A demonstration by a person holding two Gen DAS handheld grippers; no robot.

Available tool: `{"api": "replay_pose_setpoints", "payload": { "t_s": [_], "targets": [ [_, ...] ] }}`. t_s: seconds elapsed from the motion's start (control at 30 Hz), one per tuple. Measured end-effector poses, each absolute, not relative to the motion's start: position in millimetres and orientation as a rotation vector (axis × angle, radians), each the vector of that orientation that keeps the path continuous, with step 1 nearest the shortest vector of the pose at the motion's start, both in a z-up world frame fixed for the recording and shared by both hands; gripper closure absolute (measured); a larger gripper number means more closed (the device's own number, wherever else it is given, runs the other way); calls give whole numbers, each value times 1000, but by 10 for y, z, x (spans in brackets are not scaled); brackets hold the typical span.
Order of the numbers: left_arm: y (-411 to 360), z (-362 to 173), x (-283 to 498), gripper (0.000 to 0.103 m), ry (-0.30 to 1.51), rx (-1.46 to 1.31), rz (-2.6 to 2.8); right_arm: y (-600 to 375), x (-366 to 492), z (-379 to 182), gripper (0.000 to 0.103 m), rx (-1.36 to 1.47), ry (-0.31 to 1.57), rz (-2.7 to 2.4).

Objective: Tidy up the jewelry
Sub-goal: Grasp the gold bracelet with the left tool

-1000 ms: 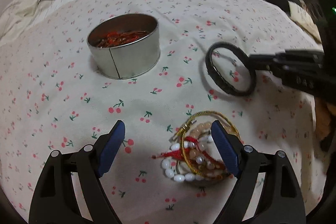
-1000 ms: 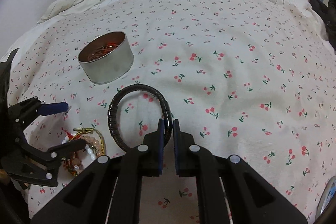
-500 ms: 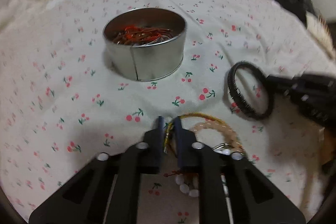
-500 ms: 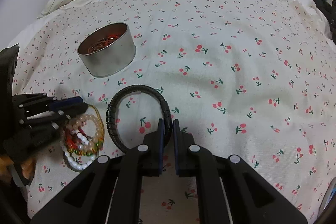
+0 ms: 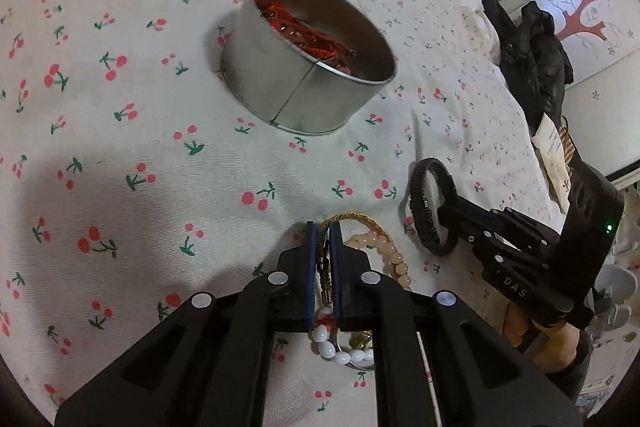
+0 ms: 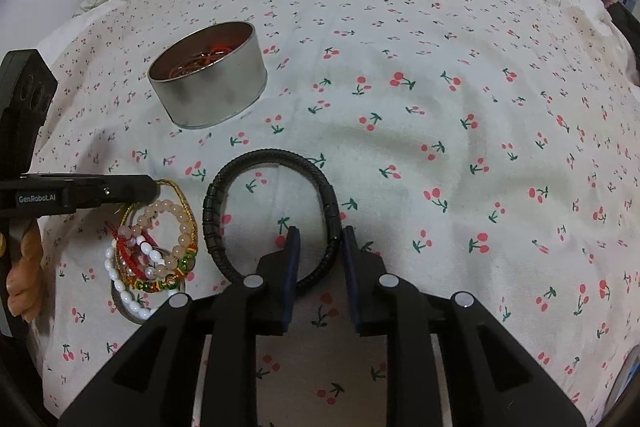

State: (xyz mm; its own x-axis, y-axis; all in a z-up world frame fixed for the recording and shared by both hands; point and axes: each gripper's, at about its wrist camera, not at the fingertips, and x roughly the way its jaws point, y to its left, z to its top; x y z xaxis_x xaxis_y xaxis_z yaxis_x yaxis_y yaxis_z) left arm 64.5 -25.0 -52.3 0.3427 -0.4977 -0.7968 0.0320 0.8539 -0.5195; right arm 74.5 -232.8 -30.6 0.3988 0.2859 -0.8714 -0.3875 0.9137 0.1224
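Left gripper point(image 5: 324, 227): fingers pinching the gold cord bracelet point(image 5: 352, 217) on the bed.
Right gripper point(image 6: 318, 233): fingers opening, black bracelet point(image 6: 272, 215) between them.
Tin point(image 5: 312, 59): ahead of the left fingers (nearer hand).

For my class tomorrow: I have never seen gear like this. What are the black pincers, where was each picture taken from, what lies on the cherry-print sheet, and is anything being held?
There is no robot here. A person holds a two-finger gripper in each hand, and each gripper carries a wide-angle camera looking along its fingers, so each picture is one gripper's own view.

In the left view, the left gripper is shut on a gold cord bracelet from a pile of bracelets. The right view shows that pile from the side, next to the black bracelet.

In the right view, the right gripper is opening. The black bracelet lies between its fingers, and its pads are not pressing on the band.

A round tin with red jewelry inside stands on the sheet, further back.
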Motion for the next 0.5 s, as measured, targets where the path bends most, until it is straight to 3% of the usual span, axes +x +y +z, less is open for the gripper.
{"api": "replay_pose_setpoints", "payload": {
  "t_s": [0.2, 0.5],
  "targets": [
    [-314, -182, 502, 99, 1097, -476, -489, -2356, 753, -278, 93, -72, 1068, 439],
    [-5, 82, 453, 99, 984, -561, -533, -2473, 757, -188, 93, 40, 1052, 474]
  ]
}}
